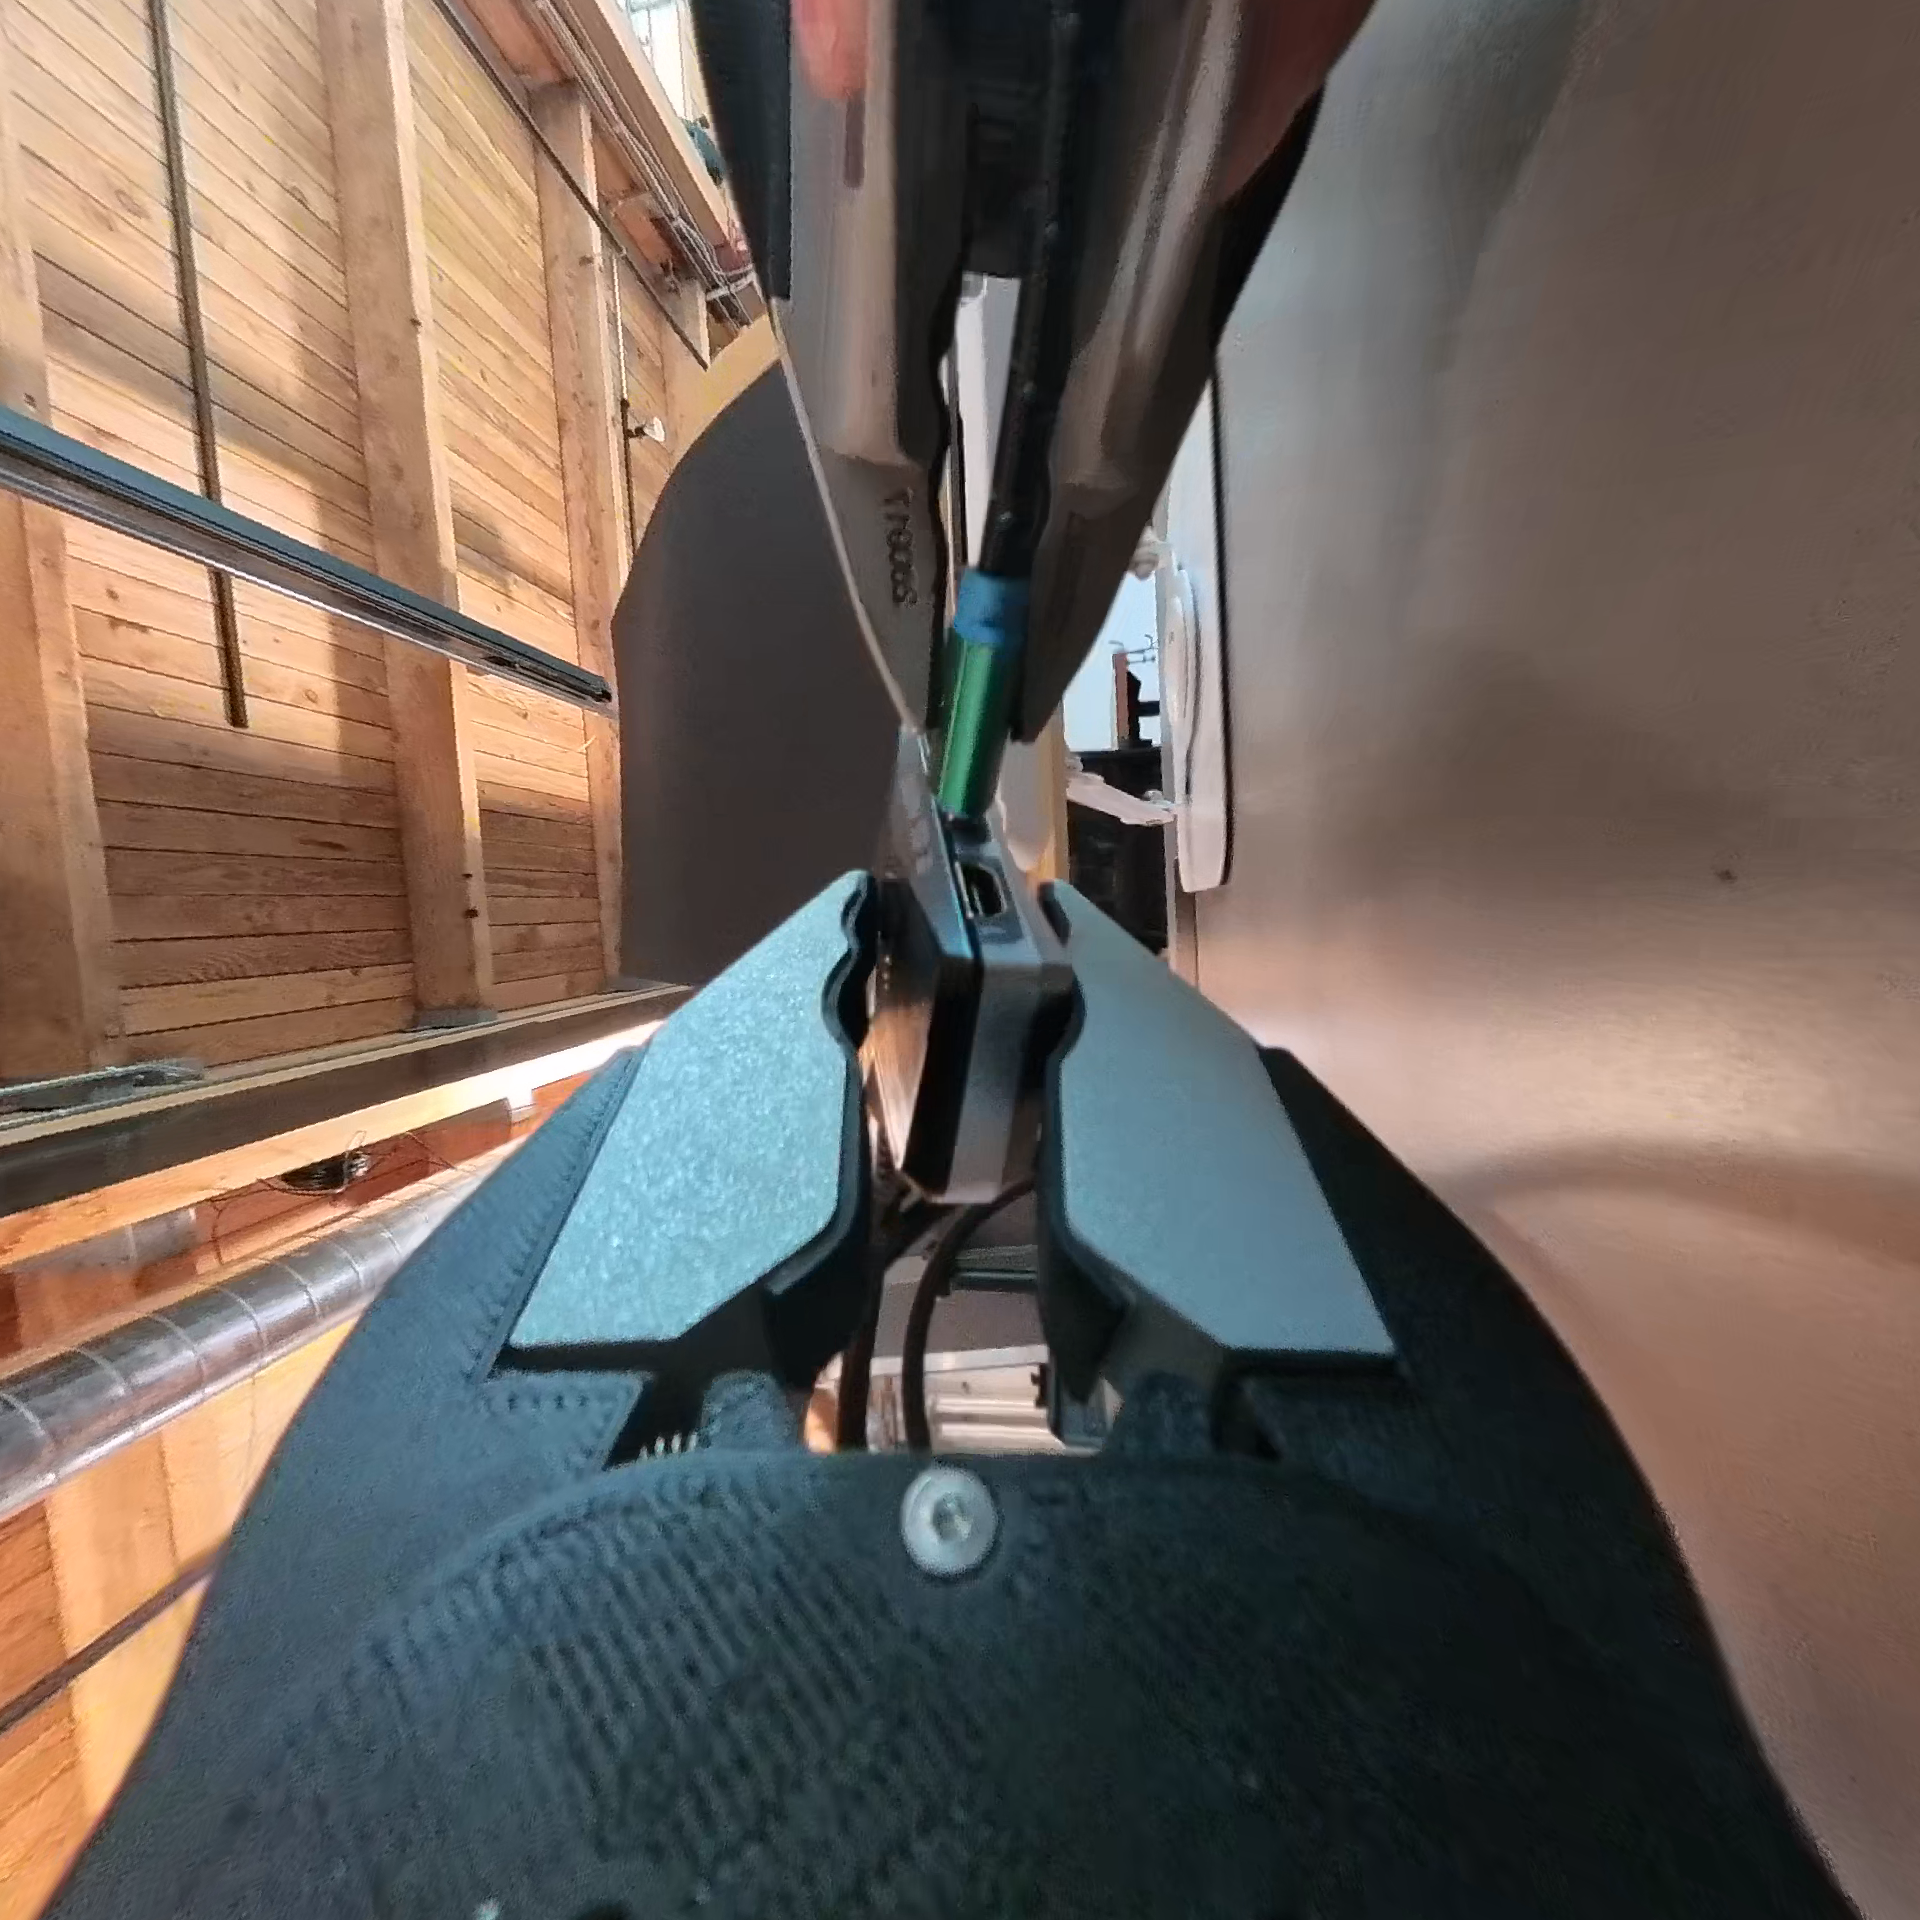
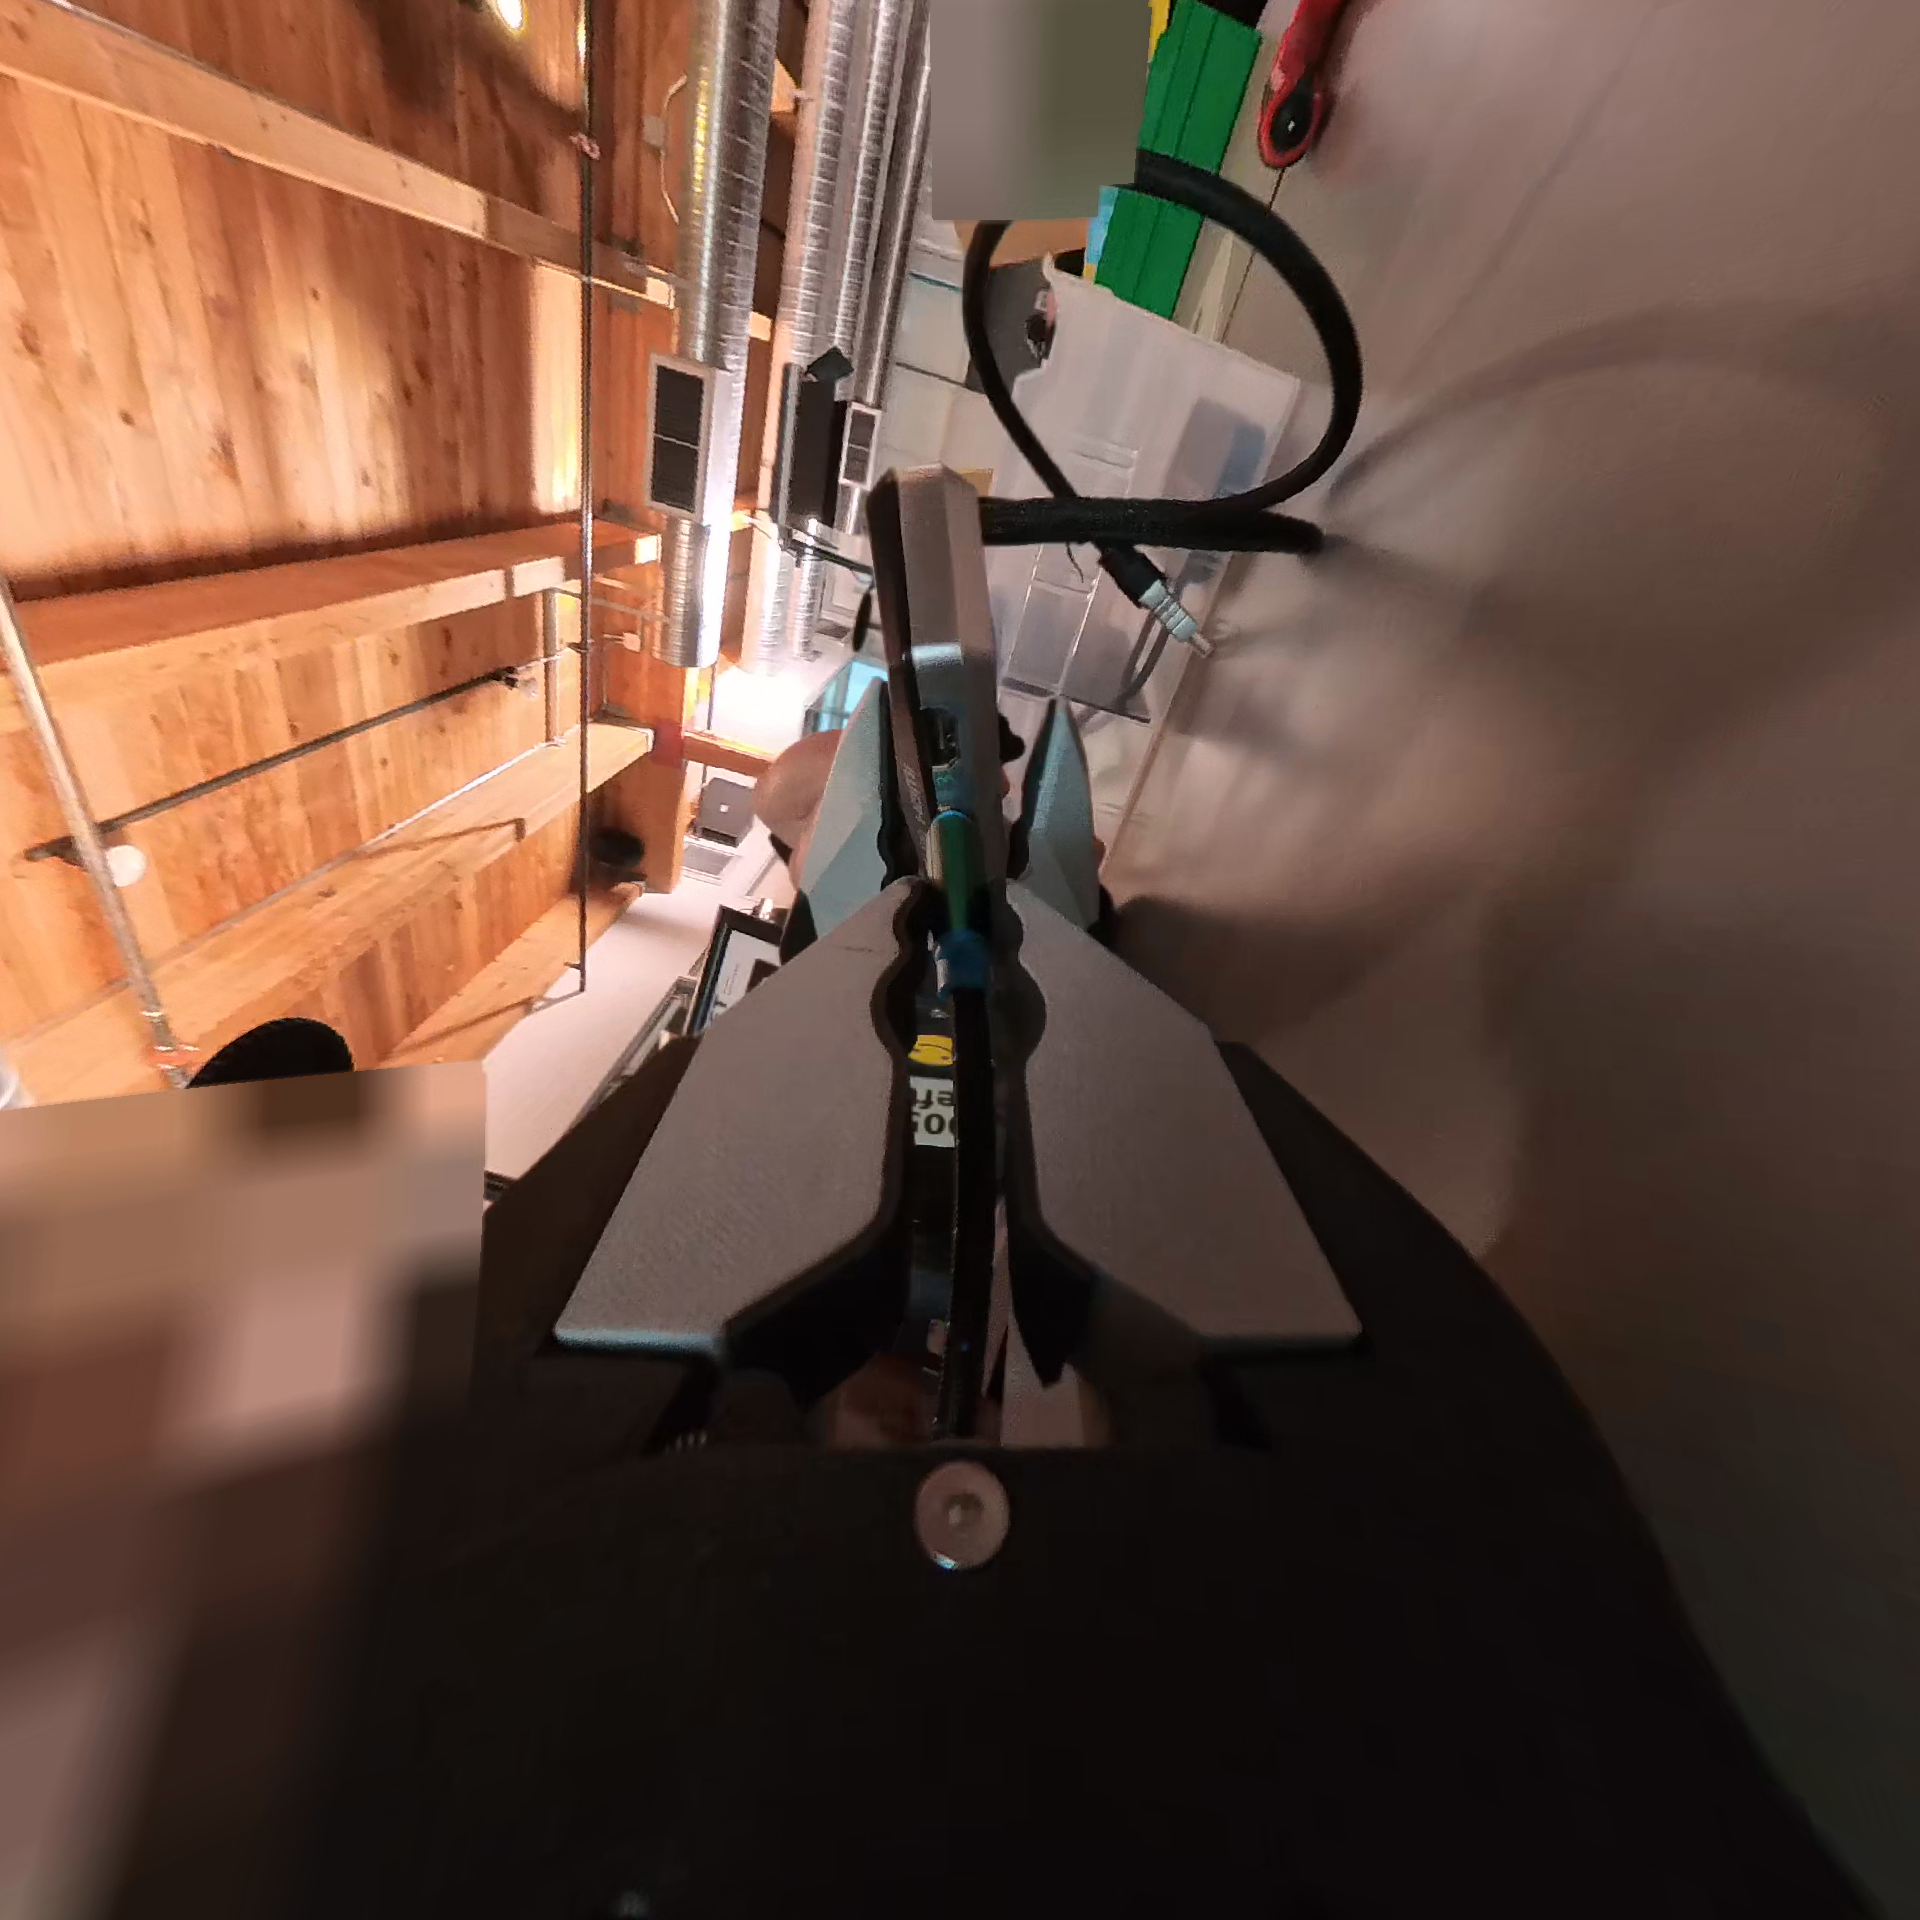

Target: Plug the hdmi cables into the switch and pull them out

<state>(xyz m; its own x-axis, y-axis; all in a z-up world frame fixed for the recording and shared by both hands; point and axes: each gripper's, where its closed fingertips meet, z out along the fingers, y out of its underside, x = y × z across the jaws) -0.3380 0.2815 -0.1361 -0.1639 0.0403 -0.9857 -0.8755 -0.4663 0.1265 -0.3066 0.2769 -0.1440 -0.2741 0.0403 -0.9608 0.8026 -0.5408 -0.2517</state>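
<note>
My left gripper (image 1: 961,935) is shut on the dark grey switch (image 1: 977,1049) and grips its two flat sides. An empty port (image 1: 987,896) shows on the switch's end face. My right gripper (image 1: 971,727) comes in from the top, shut on a black HDMI cable (image 1: 1023,416) just behind its green plug (image 1: 971,717) and blue tape band (image 1: 987,618). The plug's tip meets the switch beside the empty port; how deep it sits is hidden. In the right wrist view, my right gripper (image 2: 961,914) holds the green plug (image 2: 951,857) against the switch (image 2: 940,582), with the left gripper (image 2: 961,727) behind.
A thick braided black cable (image 2: 1320,343) loops from the switch's far end over the pale table (image 2: 1558,727). A thin lead with a silver plug (image 2: 1169,613), a clear plastic bin (image 2: 1143,416) and green blocks (image 2: 1174,156) lie beyond. Wooden beams and metal ducts (image 2: 717,312) are overhead.
</note>
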